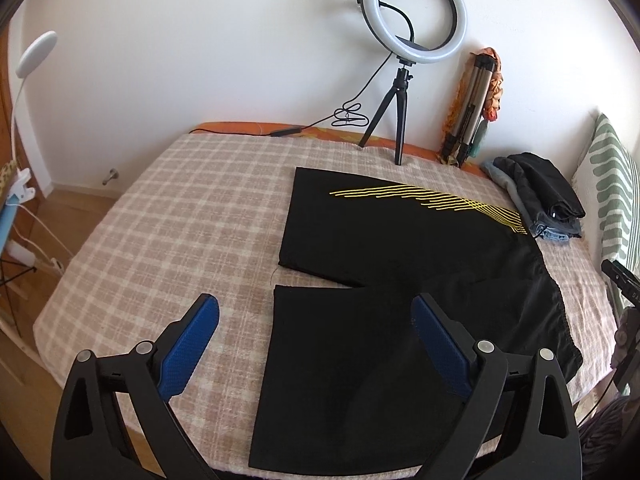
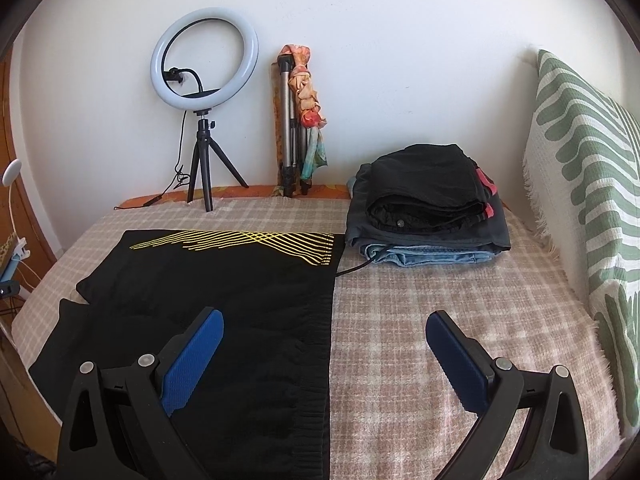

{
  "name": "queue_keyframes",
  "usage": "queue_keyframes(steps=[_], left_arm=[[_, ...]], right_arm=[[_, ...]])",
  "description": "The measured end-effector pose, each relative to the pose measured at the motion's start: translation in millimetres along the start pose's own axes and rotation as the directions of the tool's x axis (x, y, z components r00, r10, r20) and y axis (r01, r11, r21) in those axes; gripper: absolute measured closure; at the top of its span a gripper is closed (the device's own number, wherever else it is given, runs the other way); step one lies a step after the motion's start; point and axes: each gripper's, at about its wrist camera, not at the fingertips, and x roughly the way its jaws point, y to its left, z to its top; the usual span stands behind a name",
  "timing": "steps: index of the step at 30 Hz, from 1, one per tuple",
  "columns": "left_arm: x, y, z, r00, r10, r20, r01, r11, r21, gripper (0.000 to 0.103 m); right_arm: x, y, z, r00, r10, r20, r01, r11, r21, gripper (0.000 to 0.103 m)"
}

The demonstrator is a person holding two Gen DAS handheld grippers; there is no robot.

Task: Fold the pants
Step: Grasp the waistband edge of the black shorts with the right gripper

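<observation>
The black shorts lie spread flat on the checked blanket that covers the bed, both legs extended and slightly apart, the waistband toward the striped pillow. A pattern of yellow lines marks the far leg near the waistband.

The left gripper is held above the near leg of the shorts with its blue-padded fingers spread wide; nothing is between them. One finger is over bare blanket, the other over black fabric.

The right gripper is held above the waistband edge, its fingers likewise spread wide and holding nothing. The left finger is over the shorts, the right finger over the blanket.

A stack of folded clothes rests on the blanket just beyond the waistband, near the pillow. A ring light on a small tripod stands at the far edge of the bed against the wall, and a folded tripod leans on the wall beside it.
</observation>
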Motion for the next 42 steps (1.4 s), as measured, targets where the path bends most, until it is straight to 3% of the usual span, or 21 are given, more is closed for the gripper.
queue_keyframes(steps=[3,9,14,16,21,26,35,40,42], left_arm=[[12,5,22,1.0,-0.01,-0.016,0.01,1.0,0.024,0.014],[51,10,64,0.997,-0.049,-0.062,0.053,0.996,0.07,0.018],[104,18,87,0.981,-0.136,-0.137,0.137,0.991,-0.003,0.023],[124,17,95,0.973,-0.168,-0.159,0.167,0.986,-0.019,0.024],[174,15,115,0.968,-0.16,-0.194,0.16,0.987,-0.013,0.024],[217,25,130,0.955,-0.193,-0.225,0.187,0.981,-0.048,0.024],[272,42,136,0.944,-0.191,-0.27,0.165,0.98,-0.113,0.024],[283,34,138,0.952,-0.147,-0.27,0.137,0.989,-0.054,0.024],[285,29,140,0.954,-0.13,-0.27,0.125,0.991,-0.035,0.024]], right_arm=[[11,6,14,0.997,0.079,-0.01,-0.079,0.996,-0.031,0.003],[48,28,45,0.989,0.143,-0.022,-0.144,0.952,-0.269,0.009],[103,30,75,0.962,0.214,-0.167,-0.264,0.885,-0.383,0.025],[129,28,85,0.948,0.22,-0.228,-0.298,0.864,-0.406,0.027],[198,19,103,0.912,0.217,-0.348,-0.347,0.859,-0.376,0.035],[251,16,104,0.872,0.218,-0.438,-0.386,0.856,-0.344,0.036],[298,20,98,0.828,0.202,-0.523,-0.425,0.834,-0.351,0.035],[311,20,90,0.798,0.2,-0.568,-0.454,0.82,-0.349,0.035],[310,20,89,0.797,0.207,-0.567,-0.463,0.813,-0.354,0.032]])
